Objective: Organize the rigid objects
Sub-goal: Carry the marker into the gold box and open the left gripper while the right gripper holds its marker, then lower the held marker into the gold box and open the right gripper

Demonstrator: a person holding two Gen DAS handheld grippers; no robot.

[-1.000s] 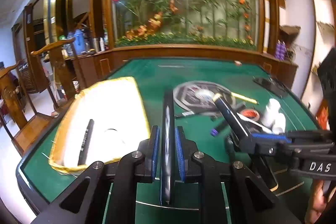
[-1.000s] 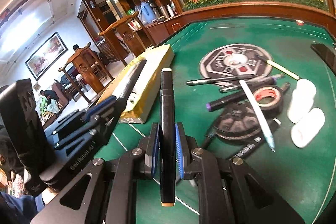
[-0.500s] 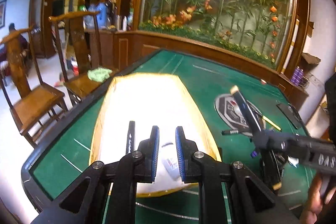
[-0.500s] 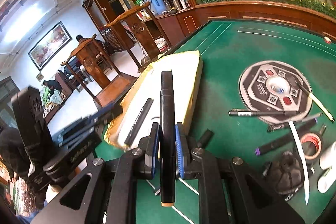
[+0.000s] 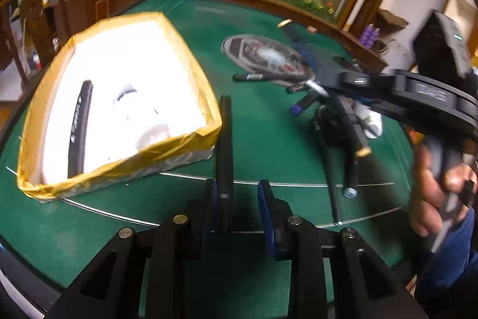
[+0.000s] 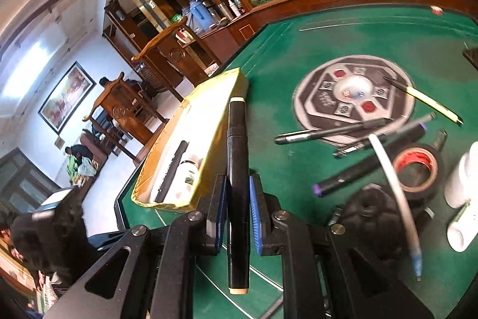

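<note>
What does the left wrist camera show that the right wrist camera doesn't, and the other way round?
Only the left wrist view: the left gripper, its fingers opening with a slim black pen between them, leaning on one pad, and a hand at the right edge.
Only the right wrist view: a yellow pen and a framed painting.
Both: the yellow-rimmed box, the round centrepiece, and the right gripper clamping a black marker.
</note>
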